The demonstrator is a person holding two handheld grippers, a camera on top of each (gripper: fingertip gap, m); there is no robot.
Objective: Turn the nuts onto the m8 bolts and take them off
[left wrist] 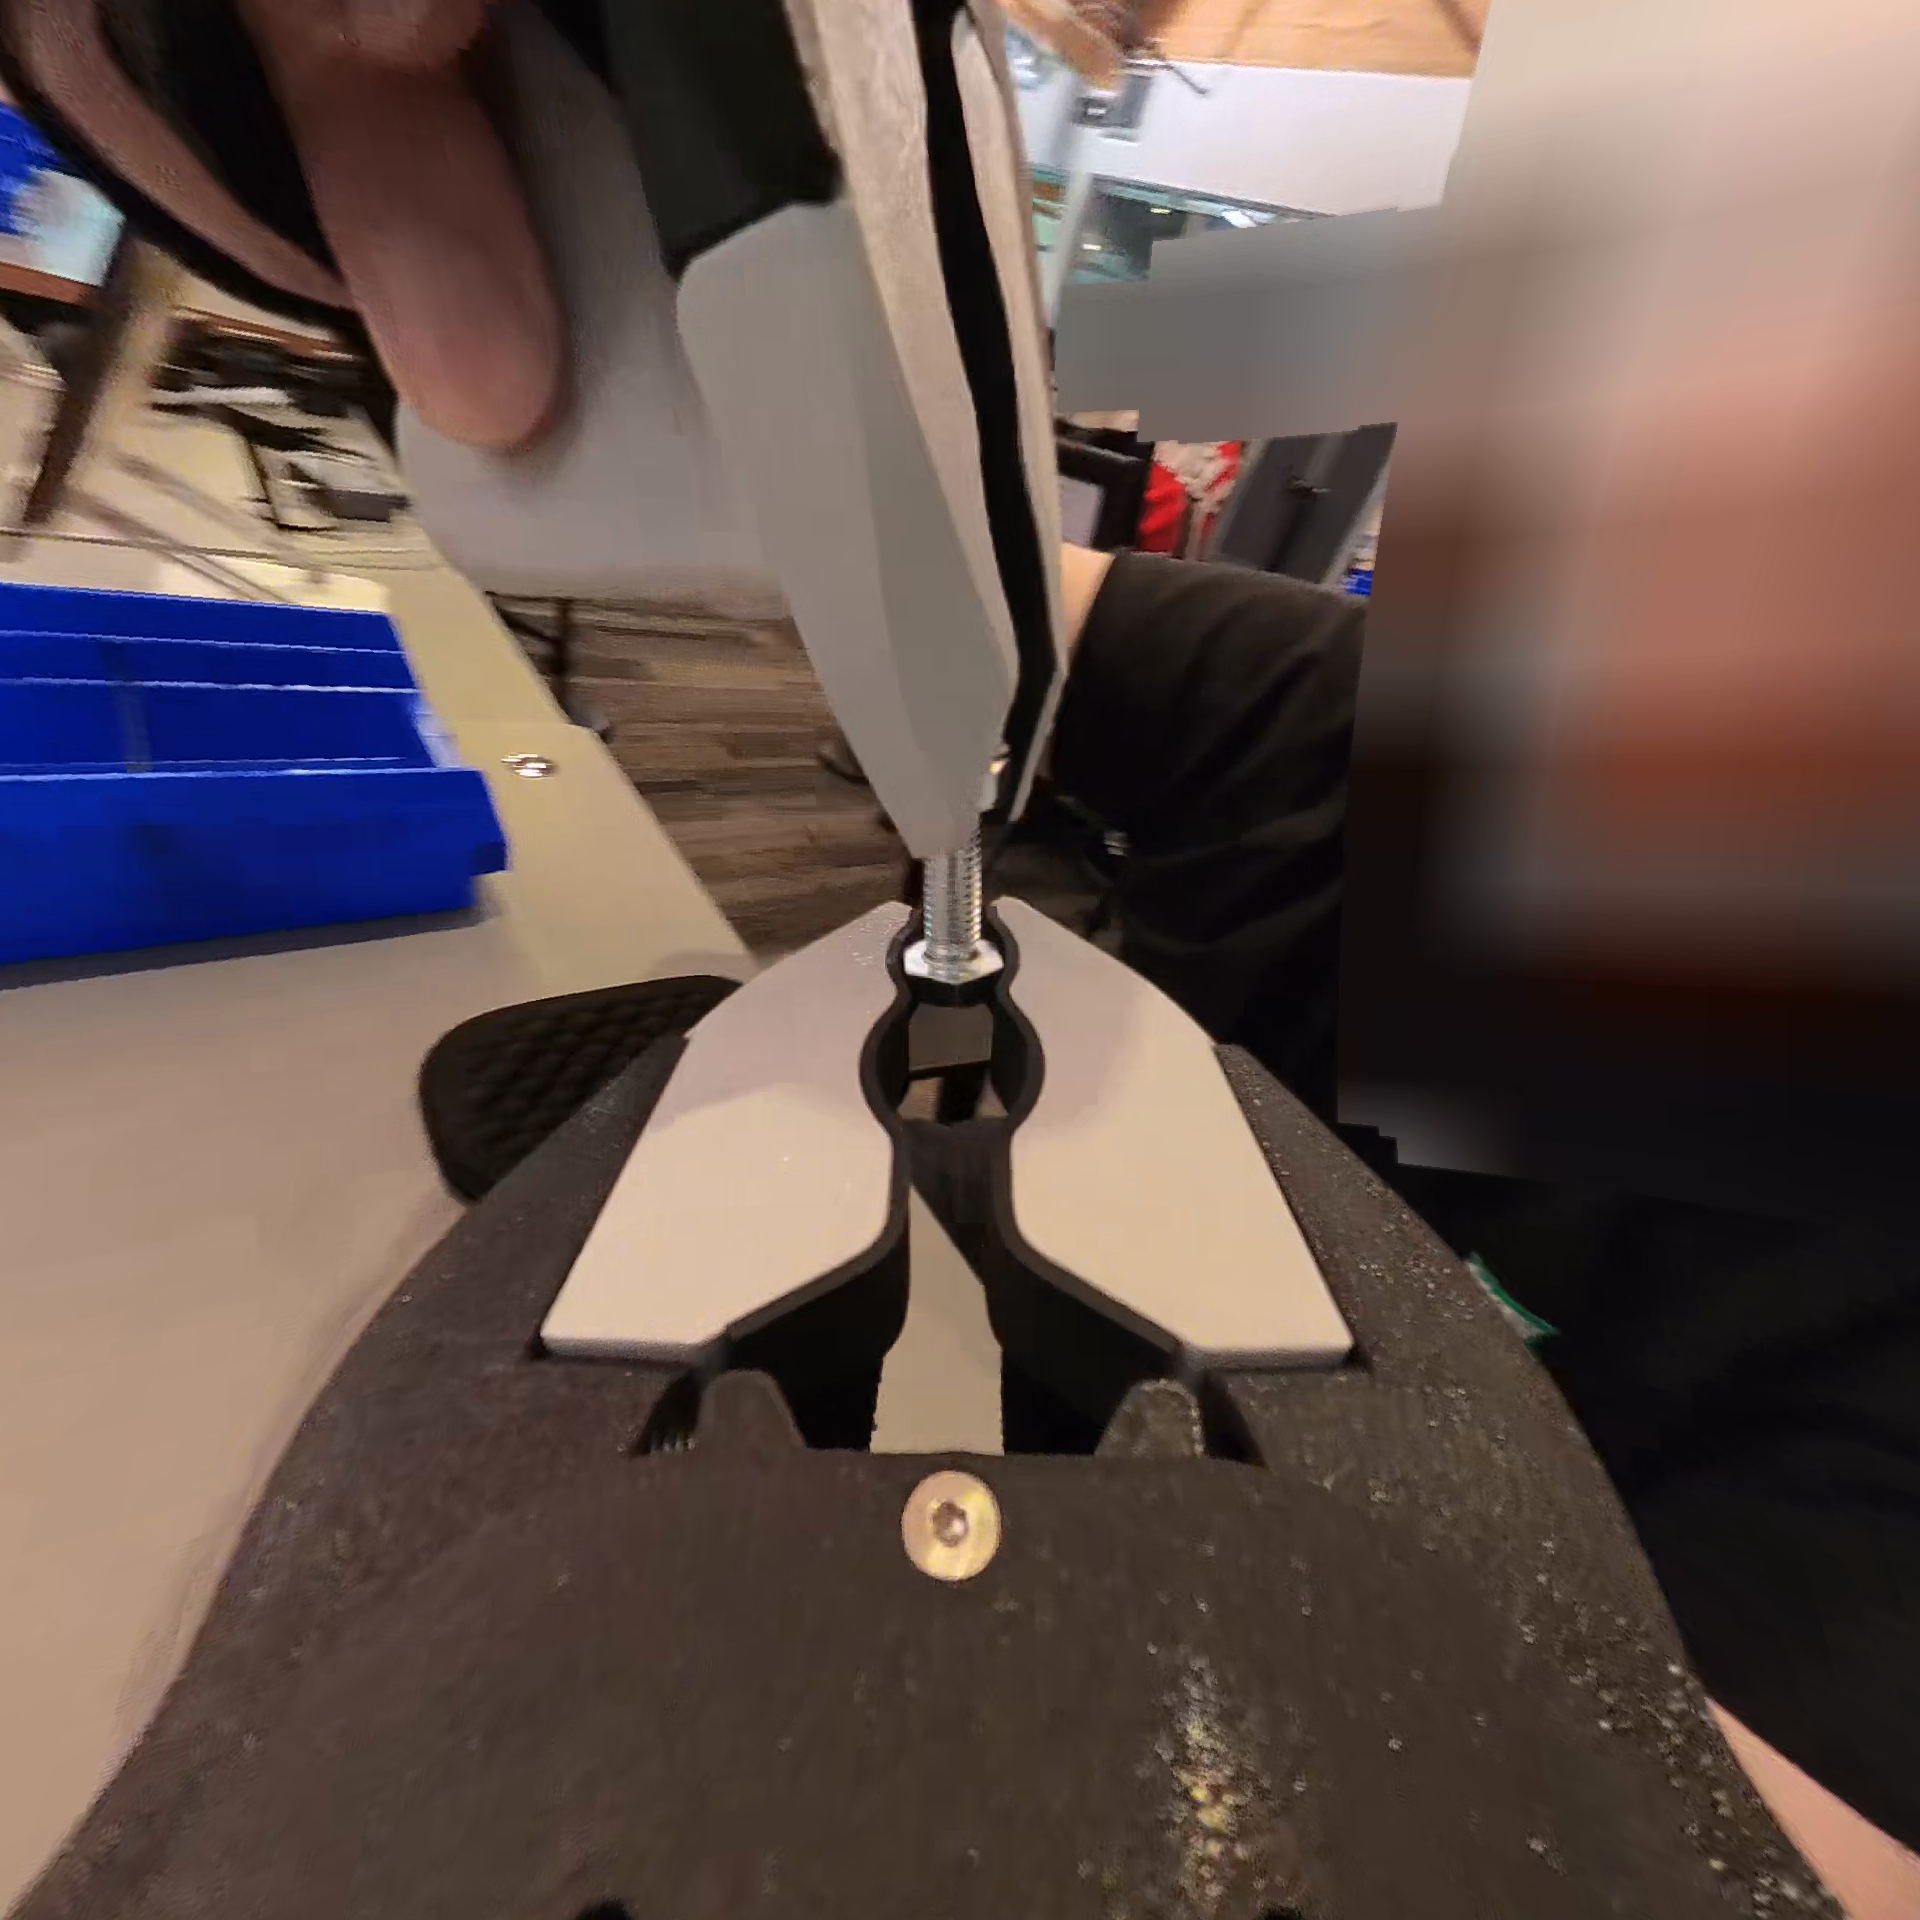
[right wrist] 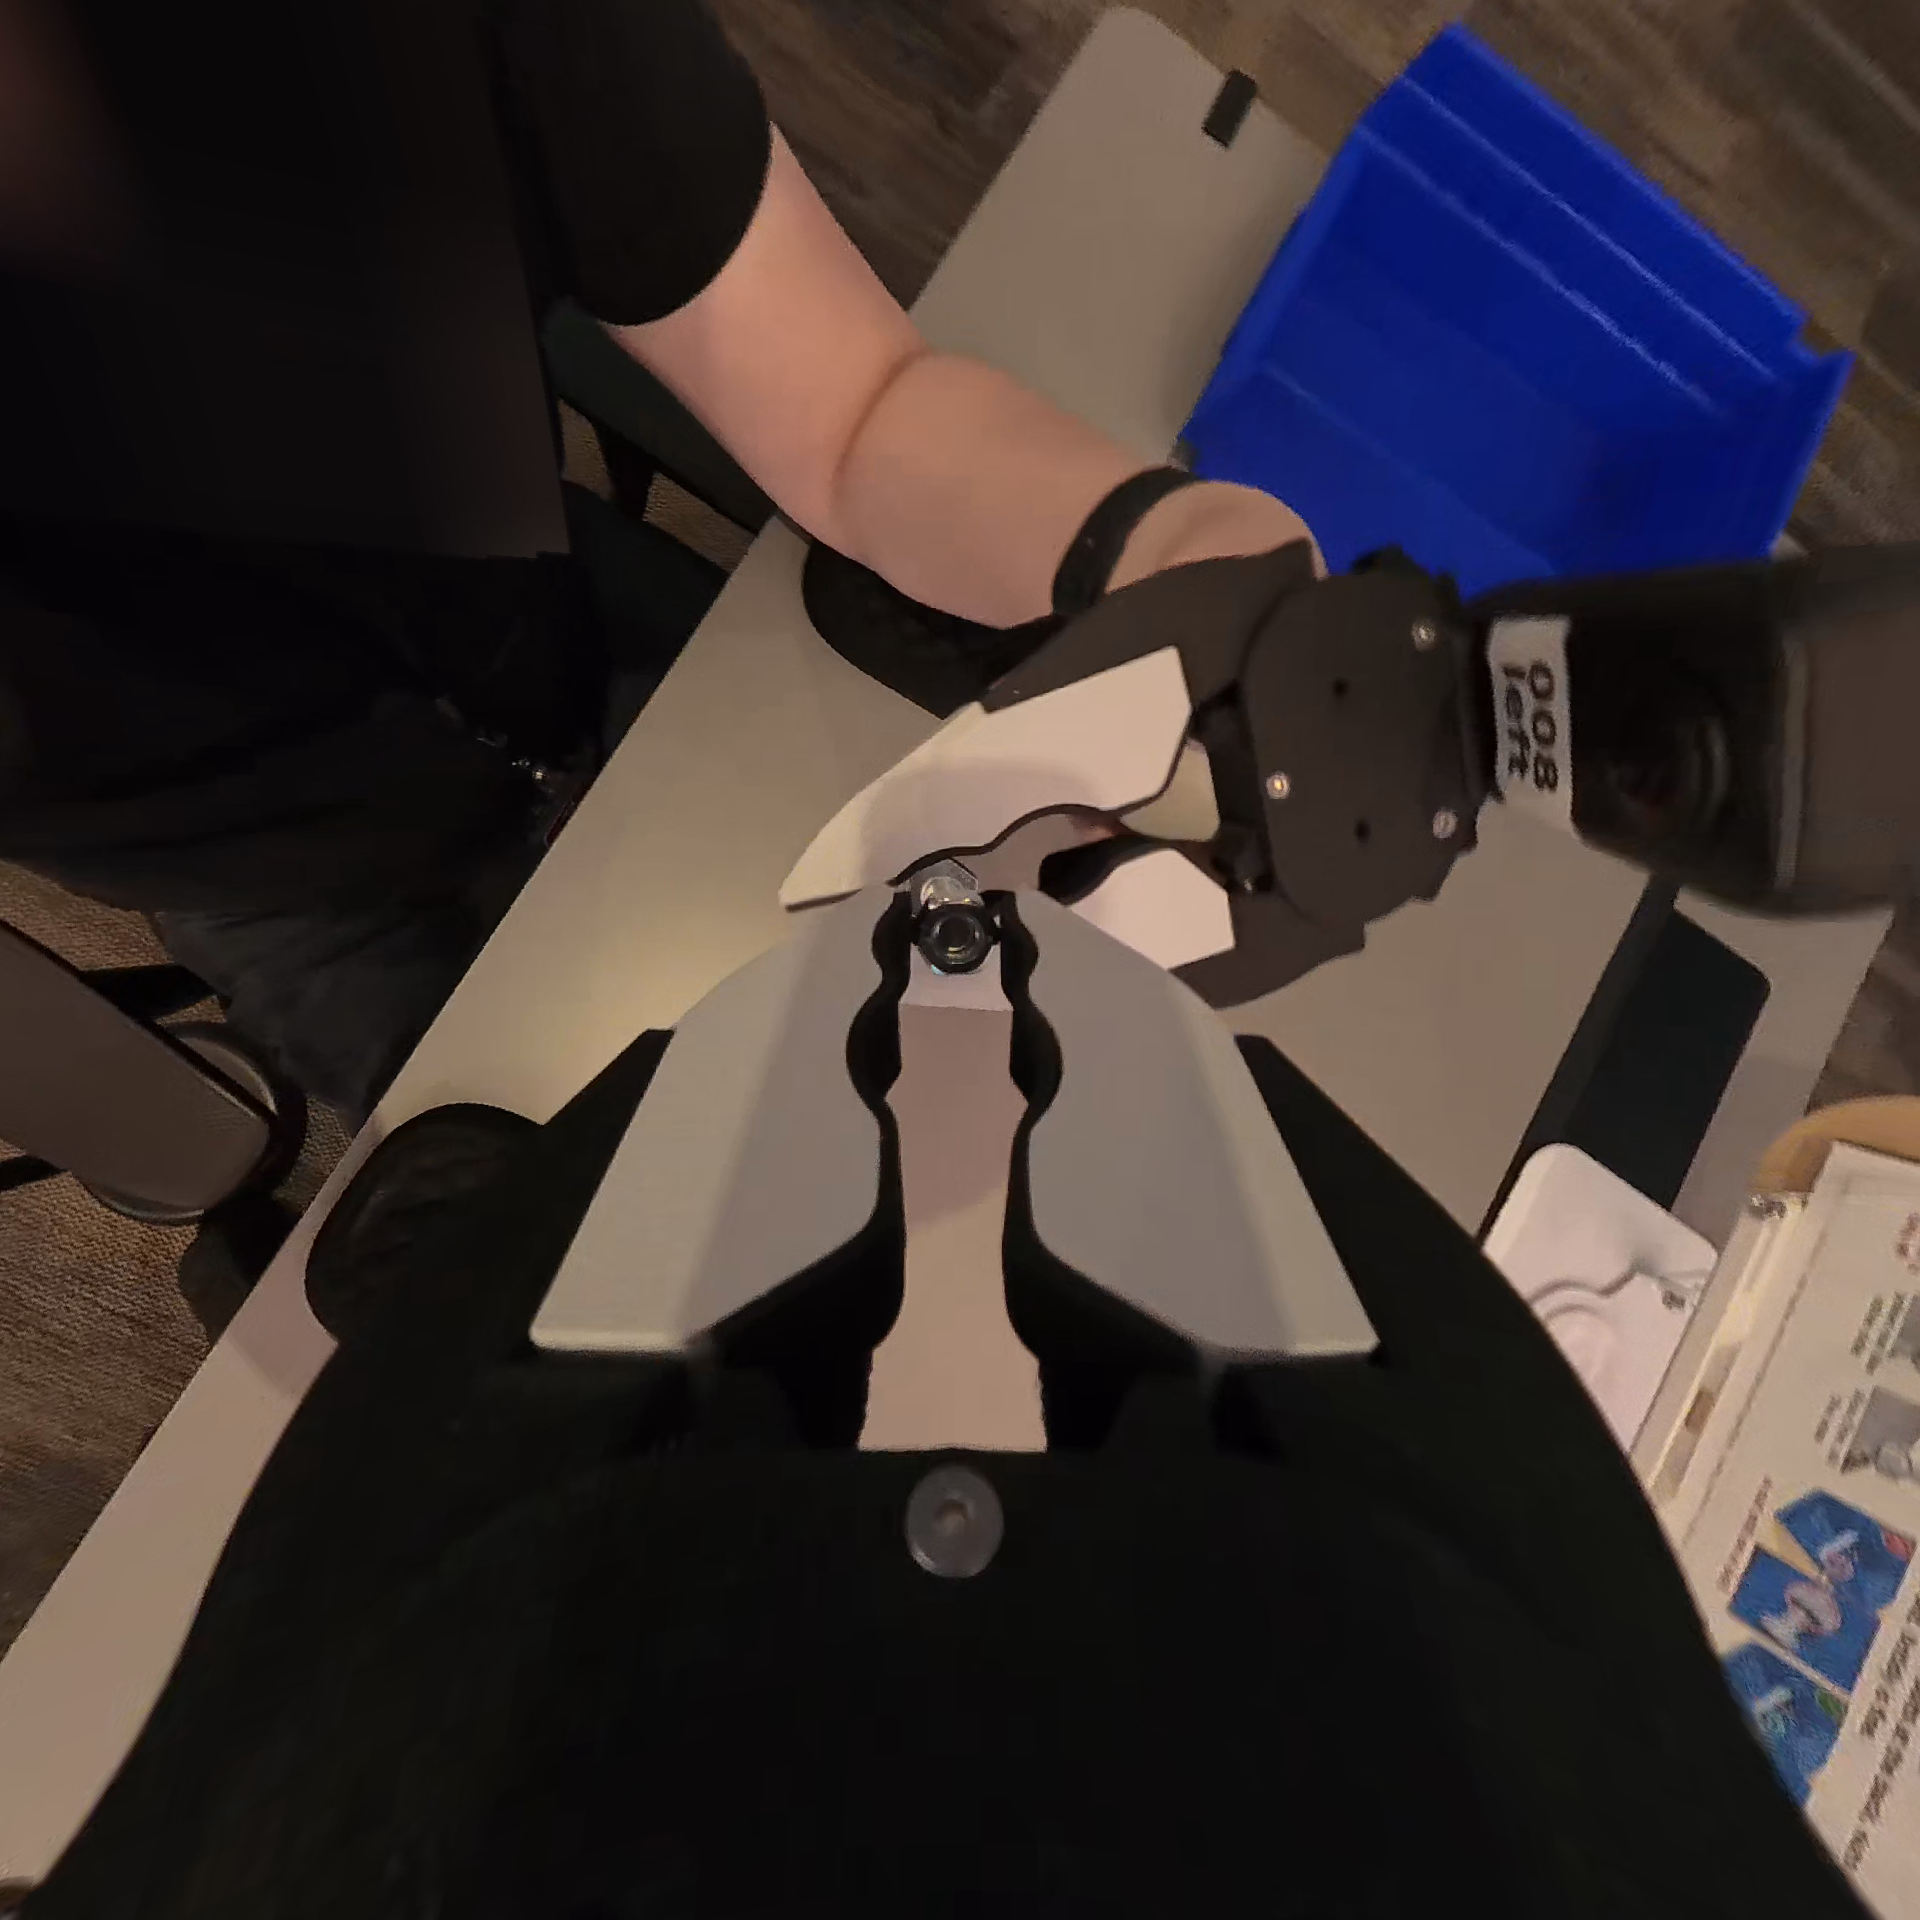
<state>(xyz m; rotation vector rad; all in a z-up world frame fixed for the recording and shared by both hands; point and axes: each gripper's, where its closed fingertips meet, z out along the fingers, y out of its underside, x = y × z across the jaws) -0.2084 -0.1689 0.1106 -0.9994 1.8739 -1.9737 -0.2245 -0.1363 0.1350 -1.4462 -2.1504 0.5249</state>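
Observation:
In the left wrist view my left gripper (left wrist: 951, 935) is shut on a silver hex nut (left wrist: 951, 964) that sits on the threaded shaft of a bolt (left wrist: 954, 904). The shaft runs up into my right gripper (left wrist: 966, 800), which comes down from above and is shut on the bolt's head end. In the right wrist view my right gripper (right wrist: 951, 925) holds the bolt head (right wrist: 954, 938) end-on. The left gripper (right wrist: 935, 873) reaches in from the right and clamps the nut (right wrist: 940, 888) just beyond it. Both are held above the grey table (right wrist: 644, 831).
A blue divided bin (left wrist: 208, 769) stands on the table's far side and also shows in the right wrist view (right wrist: 1538, 343). A small metal part (left wrist: 530, 767) lies beside it. A white tray (right wrist: 1590, 1309) and a printed sheet (right wrist: 1787, 1507) lie at the right. A person's forearm (right wrist: 935, 468) crosses the table edge. There is about 4 cm between the tips of the two grippers.

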